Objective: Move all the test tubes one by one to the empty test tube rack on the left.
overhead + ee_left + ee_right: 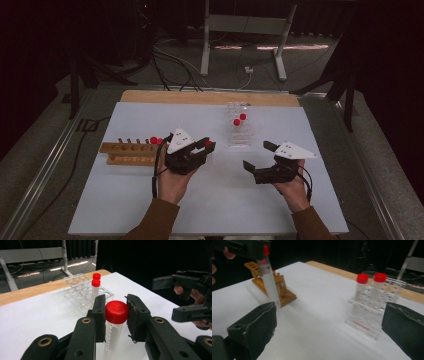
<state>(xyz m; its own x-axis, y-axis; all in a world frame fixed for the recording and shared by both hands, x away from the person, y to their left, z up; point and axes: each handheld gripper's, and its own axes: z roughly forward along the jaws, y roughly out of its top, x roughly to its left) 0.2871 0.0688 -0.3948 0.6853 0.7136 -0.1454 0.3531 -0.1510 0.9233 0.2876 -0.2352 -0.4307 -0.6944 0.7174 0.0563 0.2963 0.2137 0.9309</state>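
A: We start with the red-capped tube [115, 325]. It sits upright between the jaws of our left gripper [115, 315], the pads pressing on it just under the cap, so the left tongs are clenched on it.

B: And we hold it clear of the table, between the wooden rack [127, 152] at our left and the clear plastic rack [239, 127] farther out. From the right gripper view the tube [270, 282] hangs down with its tip above the white tabletop [317, 315], just in front of the wooden rack [274, 287].

A: We grip it high, near the cap, probably so the long body stays free to drop into a hole. Keeping it upright serves the same end.

B: Our right gripper [265, 156] stands released, jaws spread wide with nothing between them. It sits beside the left one, a gap apart from the tube.

A: The clear rack [86, 293] already carries two red-capped tubes [95, 283] side by side. We judge ours is meant to join them, since the wooden rack still shows a couple of red caps [156, 140] at its near end.

B: Then the tube lies inside the left tongs and well outside the right ones.
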